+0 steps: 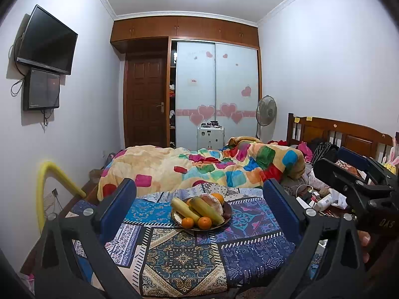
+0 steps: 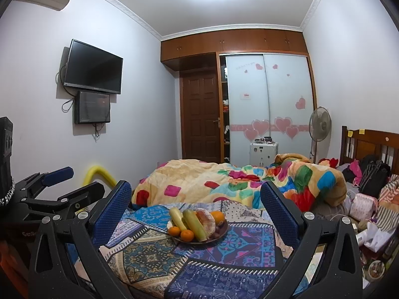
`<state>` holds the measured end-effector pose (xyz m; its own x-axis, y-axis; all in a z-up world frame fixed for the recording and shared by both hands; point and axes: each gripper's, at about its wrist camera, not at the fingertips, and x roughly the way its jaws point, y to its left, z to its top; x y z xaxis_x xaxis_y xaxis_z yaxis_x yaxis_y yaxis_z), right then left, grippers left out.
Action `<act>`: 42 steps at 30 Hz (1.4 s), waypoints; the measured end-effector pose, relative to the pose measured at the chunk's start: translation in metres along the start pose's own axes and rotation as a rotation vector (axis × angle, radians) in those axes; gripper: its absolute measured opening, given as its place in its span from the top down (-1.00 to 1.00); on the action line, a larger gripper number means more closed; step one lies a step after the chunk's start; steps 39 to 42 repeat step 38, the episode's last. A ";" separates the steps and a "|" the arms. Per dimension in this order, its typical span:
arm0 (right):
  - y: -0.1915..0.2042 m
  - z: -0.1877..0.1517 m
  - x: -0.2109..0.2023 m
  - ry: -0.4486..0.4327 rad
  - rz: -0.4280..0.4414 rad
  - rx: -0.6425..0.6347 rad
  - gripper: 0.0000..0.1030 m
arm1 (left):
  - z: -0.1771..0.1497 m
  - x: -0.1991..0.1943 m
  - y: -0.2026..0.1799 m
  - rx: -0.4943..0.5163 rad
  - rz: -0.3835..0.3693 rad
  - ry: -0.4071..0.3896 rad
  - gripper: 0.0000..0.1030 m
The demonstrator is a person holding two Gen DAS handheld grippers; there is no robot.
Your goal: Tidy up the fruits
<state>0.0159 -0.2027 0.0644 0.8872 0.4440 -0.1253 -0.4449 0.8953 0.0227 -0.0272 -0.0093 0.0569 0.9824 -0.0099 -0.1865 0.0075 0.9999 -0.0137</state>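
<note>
Left wrist view:
Left gripper (image 1: pixel 199 194): jaws spread wide, nothing between them, hanging short of the plate.
Right gripper (image 1: pixel 349 174): seen side-on at the right edge; its jaws look parted and empty.
Plate (image 1: pixel 225 218): rests on a patterned cloth (image 1: pixel 184 256) over the bed, near the rumpled blanket (image 1: pixel 174 167), framed between the blue pads.
Fruit: two bananas (image 1: pixel 197 208) lie across the heap, oranges (image 1: pixel 197 222) sit at the near rim, one more behind a big round pale fruit (image 1: pixel 212 203).

Right wrist view:
Right gripper (image 2: pixel 195 200): jaws wide apart, holding nothing, aimed at the plate (image 2: pixel 223 230).
Left gripper (image 2: pixel 72 182): at the left edge, jaws apart, empty.
Handling, as I judge it: oranges (image 2: pixel 180 233) are firm, round and likely to roll, so pinch across the middle. Bananas (image 2: pixel 193 220) bruise easily; take one mid-length, lightly. The round fruit (image 2: pixel 207 220) looks heaviest and too wide for an easy grip. The soft bed may let the plate tip if pressed.
</note>
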 end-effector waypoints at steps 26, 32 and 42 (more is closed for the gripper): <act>-0.004 -0.001 0.007 0.005 -0.004 0.015 -1.00 | -0.005 0.013 -0.003 -0.007 -0.022 0.020 -1.00; -0.003 -0.001 0.012 0.012 -0.002 0.019 -1.00 | -0.007 0.016 0.000 -0.033 -0.016 0.024 -1.00; -0.004 -0.001 0.012 0.013 0.000 0.019 -1.00 | -0.007 0.015 0.003 -0.040 -0.016 0.026 -1.00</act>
